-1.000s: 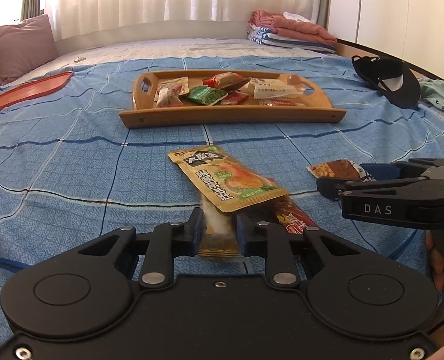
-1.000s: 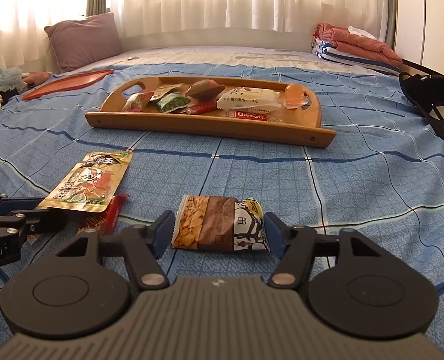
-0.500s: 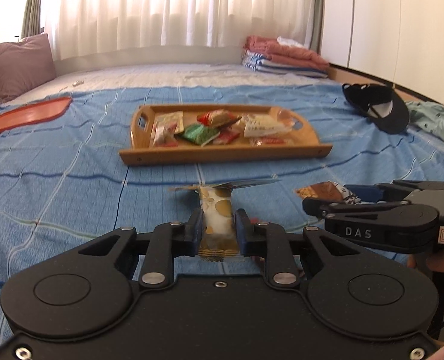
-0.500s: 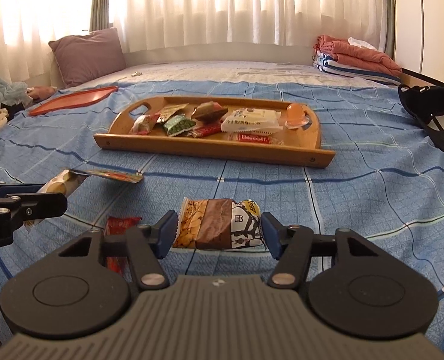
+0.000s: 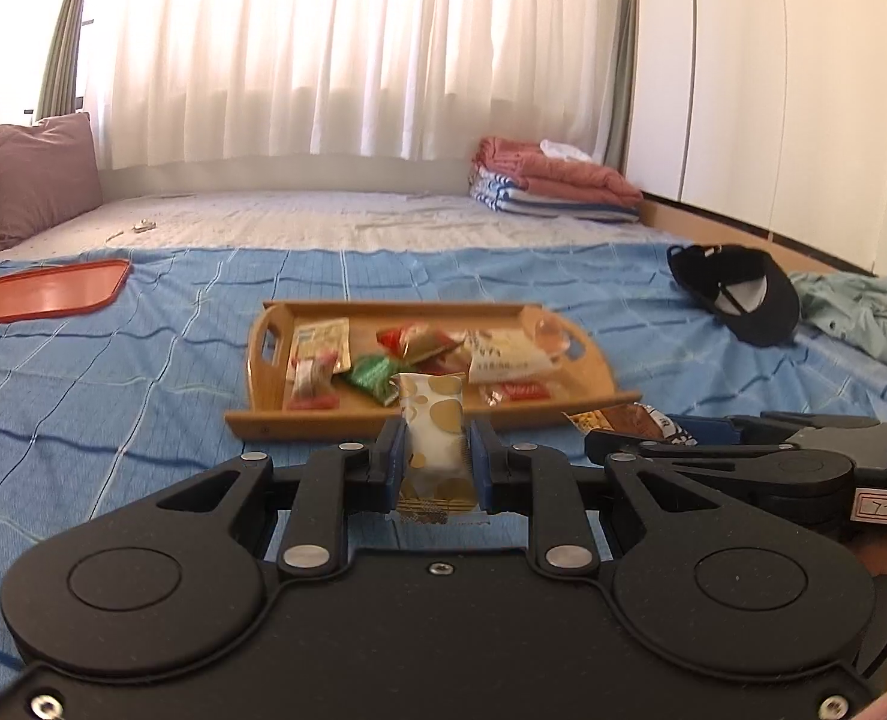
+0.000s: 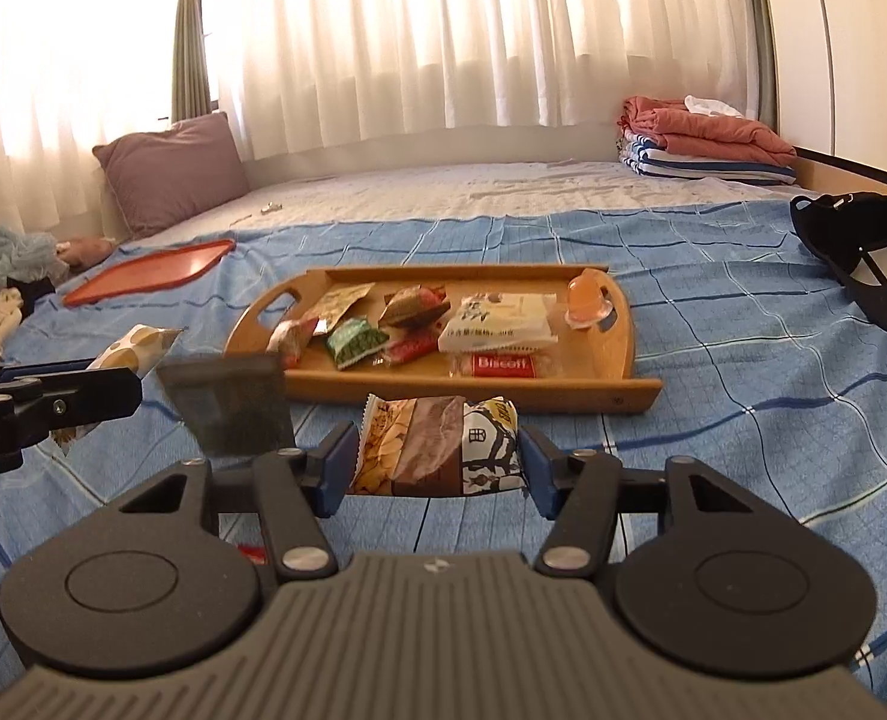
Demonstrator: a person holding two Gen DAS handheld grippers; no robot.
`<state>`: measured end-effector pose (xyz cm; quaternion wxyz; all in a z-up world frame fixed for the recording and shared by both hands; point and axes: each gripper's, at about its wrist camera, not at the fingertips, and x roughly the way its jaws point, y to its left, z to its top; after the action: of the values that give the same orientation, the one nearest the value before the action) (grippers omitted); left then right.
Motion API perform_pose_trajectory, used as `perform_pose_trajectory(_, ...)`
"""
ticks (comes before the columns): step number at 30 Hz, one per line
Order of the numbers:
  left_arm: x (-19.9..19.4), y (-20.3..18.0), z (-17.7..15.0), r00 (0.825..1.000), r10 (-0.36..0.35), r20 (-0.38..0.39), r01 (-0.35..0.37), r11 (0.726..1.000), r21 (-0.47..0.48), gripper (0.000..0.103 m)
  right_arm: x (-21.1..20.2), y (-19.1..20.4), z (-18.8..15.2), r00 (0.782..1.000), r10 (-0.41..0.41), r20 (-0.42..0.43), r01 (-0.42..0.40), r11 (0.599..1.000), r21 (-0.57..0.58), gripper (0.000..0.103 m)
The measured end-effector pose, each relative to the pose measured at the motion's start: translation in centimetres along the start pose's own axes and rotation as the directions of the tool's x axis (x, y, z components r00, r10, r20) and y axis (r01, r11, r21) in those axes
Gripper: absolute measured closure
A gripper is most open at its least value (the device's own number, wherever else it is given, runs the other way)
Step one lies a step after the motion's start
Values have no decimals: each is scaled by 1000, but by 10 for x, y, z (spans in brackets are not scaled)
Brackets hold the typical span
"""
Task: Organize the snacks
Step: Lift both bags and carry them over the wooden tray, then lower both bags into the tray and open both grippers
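A wooden tray with several snack packets lies on the blue bedspread ahead. My left gripper is shut on a white packet with gold dots, held in the air in front of the tray; the packet also shows in the right wrist view. My right gripper is shut on a brown and yellow snack packet, lifted off the bed just short of the tray's near rim. This packet shows in the left wrist view, to the right of my left gripper.
An orange tray lies at the far left. A black cap sits at the right. Folded bedding and a purple pillow are at the back. A red packet lies on the bed under my right gripper.
Both grippers rose and moved toward the tray. The left lifted its packet off the bed; the green and orange packet that lay on top slid off. The right closed on the brown packet.
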<state>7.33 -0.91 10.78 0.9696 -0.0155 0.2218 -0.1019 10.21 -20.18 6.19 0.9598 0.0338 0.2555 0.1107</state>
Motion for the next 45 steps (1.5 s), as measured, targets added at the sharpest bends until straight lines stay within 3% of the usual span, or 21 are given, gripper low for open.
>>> perform_pose_trajectory(10,14,7,23,1000,-2,28,2,1000,9,81,11,-4,25,999,-3,33,3,1000,8,43)
perform_pose_trajectory(18,71,40,51,1000,18,-6,-18,999,-34,81,44,-11,51,1000,14,2,-14,999,32,44)
perform_pose_trajectory(29,170,71,107,999,21,-40,-24,997,-68,81,118,-37,113,999,15,-42,-11,995,94,44)
perform_pose_trajectory(39,272,80,99,994,3,-109,-11,997,-77,81,213,-57,132,987,-12,-158,36,989,146,44)
perform_pose_trajectory(45,314,86,87,989,-5,-148,-10,995,-102,81,258,-56,133,977,-28,-211,60,987,150,44)
